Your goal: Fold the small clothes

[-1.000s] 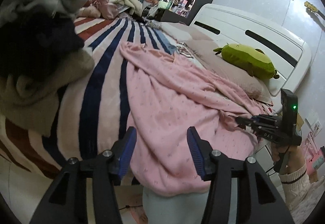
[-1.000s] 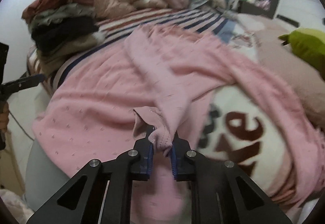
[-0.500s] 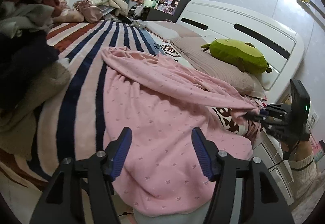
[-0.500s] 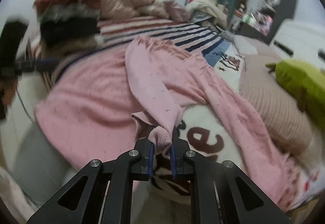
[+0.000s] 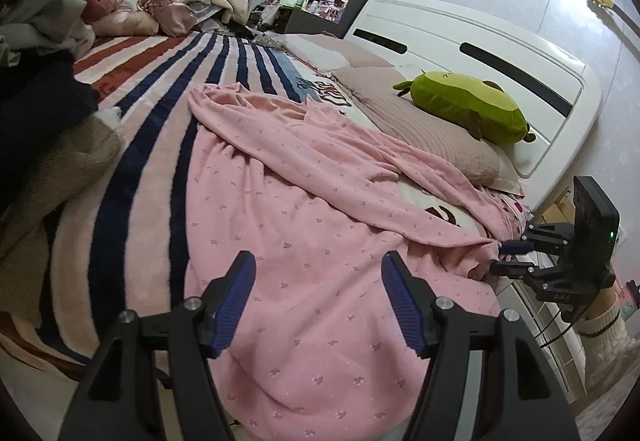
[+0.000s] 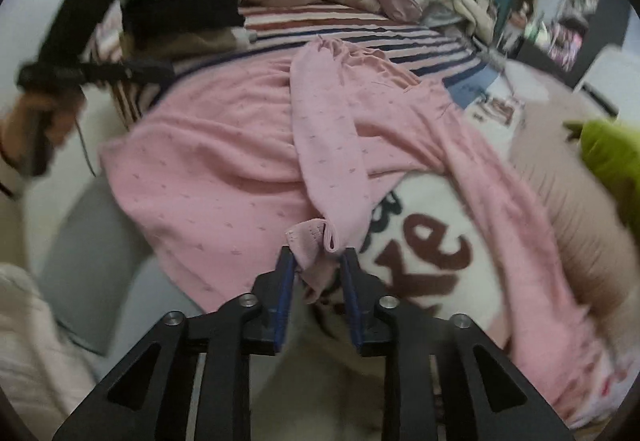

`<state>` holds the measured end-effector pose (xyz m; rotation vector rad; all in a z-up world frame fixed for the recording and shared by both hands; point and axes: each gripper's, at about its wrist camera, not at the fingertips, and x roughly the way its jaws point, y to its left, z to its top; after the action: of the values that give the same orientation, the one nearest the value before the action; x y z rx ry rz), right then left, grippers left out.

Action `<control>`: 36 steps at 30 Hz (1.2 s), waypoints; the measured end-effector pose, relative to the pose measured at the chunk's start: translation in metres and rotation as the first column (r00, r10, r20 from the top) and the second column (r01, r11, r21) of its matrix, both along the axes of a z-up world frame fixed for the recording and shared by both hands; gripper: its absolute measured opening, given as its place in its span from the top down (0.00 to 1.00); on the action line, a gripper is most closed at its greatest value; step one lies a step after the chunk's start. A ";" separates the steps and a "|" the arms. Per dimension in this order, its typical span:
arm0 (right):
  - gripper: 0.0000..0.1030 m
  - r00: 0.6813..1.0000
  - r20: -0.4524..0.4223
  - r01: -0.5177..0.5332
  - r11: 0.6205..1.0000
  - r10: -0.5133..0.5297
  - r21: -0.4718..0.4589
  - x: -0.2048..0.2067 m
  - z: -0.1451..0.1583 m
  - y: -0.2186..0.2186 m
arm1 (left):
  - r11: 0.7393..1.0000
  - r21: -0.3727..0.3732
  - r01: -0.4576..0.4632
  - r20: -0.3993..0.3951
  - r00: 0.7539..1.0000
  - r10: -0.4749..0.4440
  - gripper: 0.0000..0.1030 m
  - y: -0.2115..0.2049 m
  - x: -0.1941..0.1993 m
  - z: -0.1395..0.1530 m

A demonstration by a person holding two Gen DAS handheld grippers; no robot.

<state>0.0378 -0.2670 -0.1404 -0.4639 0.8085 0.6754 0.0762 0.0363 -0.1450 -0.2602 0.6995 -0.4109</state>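
Observation:
A pink knitted garment (image 5: 304, 209) lies spread over the striped bed and hangs over its near edge. It also shows in the right wrist view (image 6: 224, 177). My left gripper (image 5: 318, 273) is open and empty, just above the garment's near part. My right gripper (image 6: 316, 261) has its jaws parted, with the cuff of a pink sleeve (image 6: 316, 241) loose between the fingertips. In the left wrist view the right gripper (image 5: 508, 257) sits at the garment's right edge by the bedside.
A pile of folded clothes (image 5: 36, 109) stands at the left of the bed. A green plush toy (image 5: 468, 109) lies on a pillow by the white headboard (image 5: 480, 53). A white blanket with brown letters (image 6: 432, 253) lies under the garment.
My right gripper has opened and no longer pinches the sleeve cuff. My left gripper has moved forward over the garment and stays open.

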 end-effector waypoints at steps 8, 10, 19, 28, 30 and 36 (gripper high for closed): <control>0.42 0.987 -0.122 0.123 0.983 -0.106 0.135 0.024 -0.012 -0.019 | 0.998 -0.030 0.058 -0.008 0.998 -0.058 0.38 -0.016 0.025 0.001; 0.40 0.975 -0.140 0.188 0.976 -0.172 0.112 0.033 -0.026 -0.025 | 0.996 -0.045 0.079 -0.015 0.997 -0.080 0.38 -0.021 0.034 0.000; 0.96 0.910 -0.375 0.303 0.899 -0.175 0.316 0.051 -0.054 -0.051 | 0.987 -0.036 0.158 -0.026 0.987 -0.159 0.38 -0.051 0.064 0.004; 0.98 0.964 0.118 0.228 0.970 -0.236 0.085 0.034 0.018 -0.034 | 0.991 -0.037 0.131 -0.035 0.991 -0.132 0.38 -0.046 0.063 0.001; 0.98 0.979 0.125 0.161 0.986 -0.164 0.037 0.023 0.019 -0.020 | 0.991 -0.043 0.124 -0.038 0.991 -0.126 0.38 -0.043 0.062 0.000; 0.97 0.982 -0.185 0.002 0.986 0.030 0.168 0.001 -0.012 -0.004 | 0.991 -0.062 0.120 -0.049 0.991 -0.123 0.37 -0.035 0.062 -0.002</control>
<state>0.0389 -0.2712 -0.1523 -0.2557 0.9177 0.8017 0.1385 0.0009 -0.1471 -0.2857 0.7587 -0.5432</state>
